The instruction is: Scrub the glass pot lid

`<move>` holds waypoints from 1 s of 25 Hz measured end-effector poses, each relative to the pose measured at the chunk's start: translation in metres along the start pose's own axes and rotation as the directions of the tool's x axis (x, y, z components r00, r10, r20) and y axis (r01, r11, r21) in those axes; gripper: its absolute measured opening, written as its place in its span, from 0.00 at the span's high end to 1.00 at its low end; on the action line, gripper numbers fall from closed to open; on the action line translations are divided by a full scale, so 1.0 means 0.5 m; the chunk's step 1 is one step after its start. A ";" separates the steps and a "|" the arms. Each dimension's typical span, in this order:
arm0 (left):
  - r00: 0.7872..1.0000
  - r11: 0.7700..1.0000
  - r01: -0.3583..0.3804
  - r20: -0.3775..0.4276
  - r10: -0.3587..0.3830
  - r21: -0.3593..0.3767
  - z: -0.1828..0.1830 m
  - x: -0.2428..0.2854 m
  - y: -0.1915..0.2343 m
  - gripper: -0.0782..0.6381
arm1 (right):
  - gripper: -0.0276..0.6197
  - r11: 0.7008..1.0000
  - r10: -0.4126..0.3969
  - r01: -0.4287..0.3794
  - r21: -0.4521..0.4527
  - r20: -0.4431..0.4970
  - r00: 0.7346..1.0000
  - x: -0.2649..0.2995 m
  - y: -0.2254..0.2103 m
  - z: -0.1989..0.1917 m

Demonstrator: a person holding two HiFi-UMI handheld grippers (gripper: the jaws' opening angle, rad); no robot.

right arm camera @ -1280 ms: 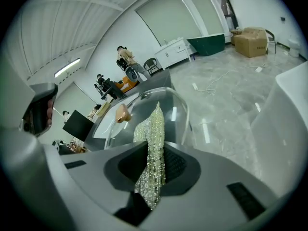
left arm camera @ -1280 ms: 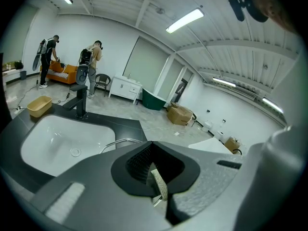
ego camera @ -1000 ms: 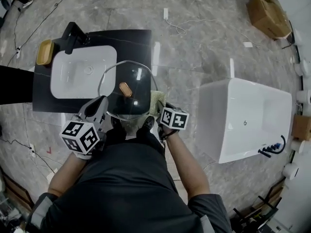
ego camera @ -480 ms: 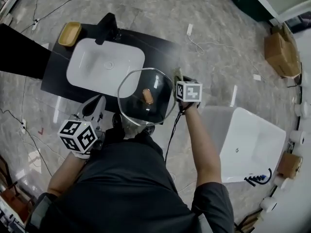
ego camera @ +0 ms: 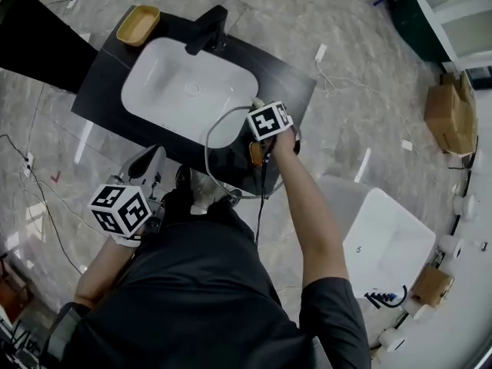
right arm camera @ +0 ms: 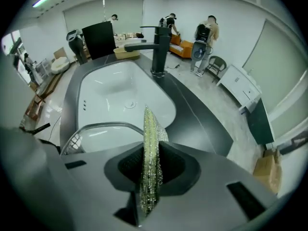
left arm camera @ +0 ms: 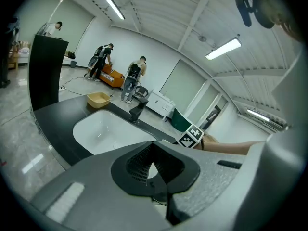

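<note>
The glass pot lid point(ego camera: 231, 164), with a wooden knob point(ego camera: 256, 154), sits at the front edge of the black counter point(ego camera: 288, 83), by the white basin point(ego camera: 184, 83). My right gripper point(ego camera: 265, 125) is over the lid's far rim, shut on a greenish mesh scrubbing pad point(right arm camera: 151, 143). In the right gripper view the lid's rim point(right arm camera: 103, 125) curves just ahead of the right gripper point(right arm camera: 151, 150). My left gripper point(ego camera: 152, 156) hangs left of the lid, apart from it. In its own view the left gripper point(left arm camera: 156, 165) is shut with nothing seen between the jaws.
A black faucet point(ego camera: 209, 28) and a yellow dish point(ego camera: 138, 23) stand at the basin's far side. A white bathtub point(ego camera: 384, 244) is on the floor at right, cardboard boxes point(ego camera: 450, 114) beyond it. Cables cross the floor. Several people point(left arm camera: 134, 78) stand far off.
My right gripper has carried the pad from the lid's near right rim across to its far rim by the basin. The left gripper has stayed in place. The head view has swung.
</note>
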State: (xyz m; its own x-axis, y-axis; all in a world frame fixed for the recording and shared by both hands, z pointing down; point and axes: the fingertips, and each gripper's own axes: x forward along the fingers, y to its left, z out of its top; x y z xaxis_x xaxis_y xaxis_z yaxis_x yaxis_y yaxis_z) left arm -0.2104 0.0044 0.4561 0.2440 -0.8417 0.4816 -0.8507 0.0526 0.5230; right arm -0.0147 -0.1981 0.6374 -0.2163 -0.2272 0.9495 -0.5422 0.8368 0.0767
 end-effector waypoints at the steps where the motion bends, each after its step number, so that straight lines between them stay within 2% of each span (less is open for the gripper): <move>1: 1.000 1.000 -0.003 0.002 0.003 -0.006 0.001 -0.002 0.008 0.89 | 0.86 0.999 0.012 -0.012 -0.032 -0.003 1.000 0.002 0.020 0.009; 6: 1.000 1.000 -0.012 0.004 0.012 -0.024 0.000 -0.013 0.041 0.89 | 0.86 0.977 0.045 -0.042 -0.208 0.012 0.999 0.007 0.113 0.025; 10: 1.000 1.000 -0.006 -0.004 0.005 -0.025 -0.002 -0.012 0.050 0.89 | 0.86 0.936 0.091 -0.072 -0.343 0.040 0.995 0.005 0.187 0.029; 13: 1.000 1.000 0.007 -0.013 -0.007 -0.023 -0.004 -0.006 0.045 0.89 | 0.86 0.891 0.137 -0.108 -0.442 0.033 0.990 -0.001 0.244 0.018; 18: 0.999 1.000 0.028 -0.028 -0.028 -0.006 -0.008 0.003 0.025 0.89 | 0.86 0.791 0.167 -0.125 -0.599 0.014 0.986 -0.012 0.311 -0.015; 25: 0.997 0.998 0.062 -0.057 -0.060 0.024 -0.024 0.024 -0.024 0.89 | 0.86 0.676 0.203 -0.135 -0.724 0.008 0.979 -0.046 0.371 -0.088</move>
State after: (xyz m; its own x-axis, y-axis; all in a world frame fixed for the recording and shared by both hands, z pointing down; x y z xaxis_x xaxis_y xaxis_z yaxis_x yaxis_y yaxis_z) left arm -0.1918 0.0002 0.4640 0.3206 -0.8117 0.4883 -0.8452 -0.0124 0.5344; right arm -0.0748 -0.0158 0.6433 -0.3279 -0.0564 0.9430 0.2503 0.9573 0.1443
